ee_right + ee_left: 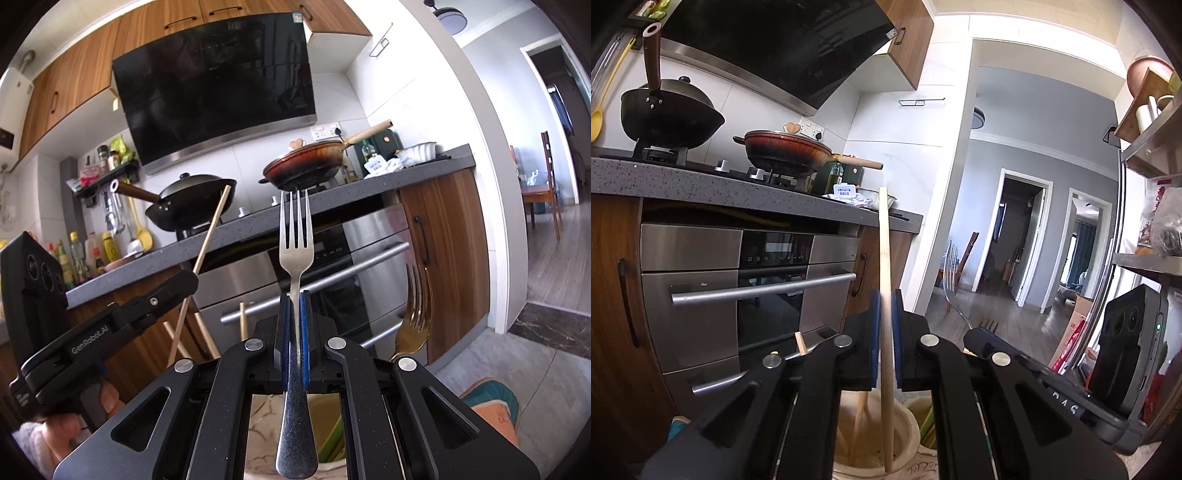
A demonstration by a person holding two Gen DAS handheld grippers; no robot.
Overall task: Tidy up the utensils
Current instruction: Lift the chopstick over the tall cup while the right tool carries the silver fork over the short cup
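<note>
Left hand-held gripper (pixel 885 306) clamps upright wooden chopstick (pixel 885 258) directly above beige holder (pixel 875 435); right hand-held gripper (pixel 294 306) clamps steel fork (pixel 295 258), tines up.

black grippers (pixel 294 325), blue-padded fingers (pixel 283 332), silver rivets, fuzzy white sleeve (pixel 31 439).

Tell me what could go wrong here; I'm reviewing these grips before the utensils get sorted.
1. The chopstick is pinched low in the left hand-held gripper, so it may pivot or slip.
2. The fork in the right hand-held gripper points tines-up beside the gold fork and could snag it.
</note>
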